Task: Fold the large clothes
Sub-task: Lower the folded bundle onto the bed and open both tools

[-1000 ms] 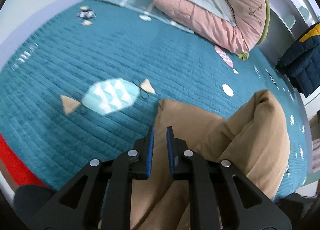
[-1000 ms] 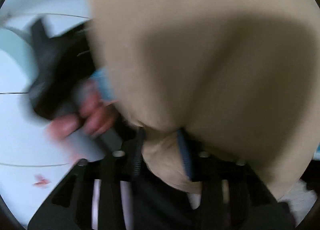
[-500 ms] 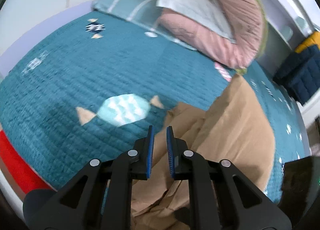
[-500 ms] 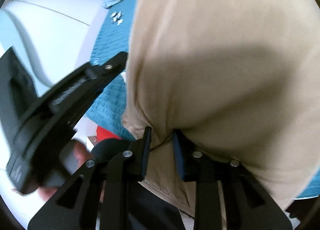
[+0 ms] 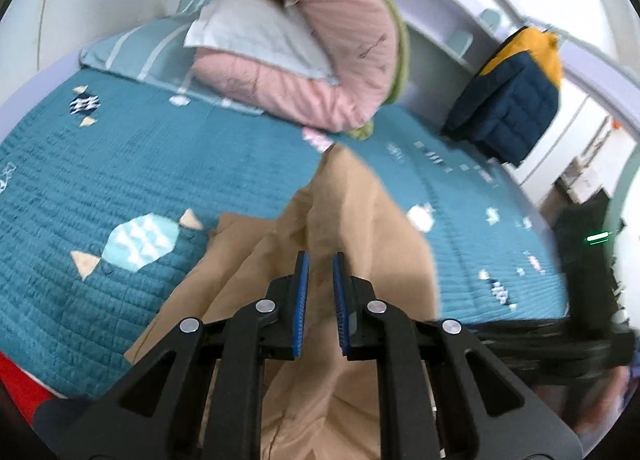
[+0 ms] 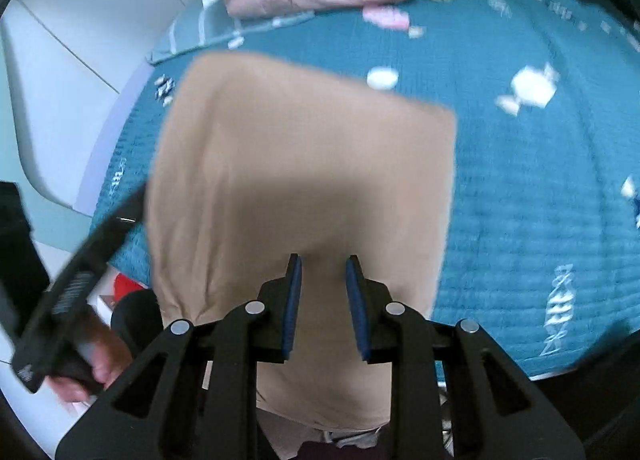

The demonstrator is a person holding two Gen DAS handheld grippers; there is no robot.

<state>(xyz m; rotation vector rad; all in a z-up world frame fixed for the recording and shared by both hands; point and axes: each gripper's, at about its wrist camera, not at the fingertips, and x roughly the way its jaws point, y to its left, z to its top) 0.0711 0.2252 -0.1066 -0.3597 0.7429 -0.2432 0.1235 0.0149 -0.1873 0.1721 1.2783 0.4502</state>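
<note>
- Left wrist view: the left gripper [image 5: 318, 280] is seen over a tan garment [image 5: 360, 228] that lies bunched on the teal quilt [image 5: 120, 168]. A narrow gap is kept between its blue pads [image 5: 301, 300], with cloth seen in the gap and beneath the fingers; whether cloth is actually pinched cannot be told.
- Right wrist view: the right gripper [image 6: 323, 284] is seen with a wider gap between its pads [image 6: 356, 300], and the tan garment [image 6: 300, 164] is spread ahead of and under it as a broad panel. A firm hold is not shown; the grip reads as released or nearly so, though that cannot be settled.
- To the left of the right gripper, the other tool and the hand holding it [image 6: 86, 372] are seen, blurred.
- Far ahead of both grippers, a pink duvet [image 5: 312, 40] is piled at the head of the bed, and a navy and yellow jacket [image 5: 516, 100] is kept off to the right.
- The step in hand is judged to be the laying down of a fold.
- Next, an edge is to be gripped securely and the panel drawn flat before another fold.
</note>
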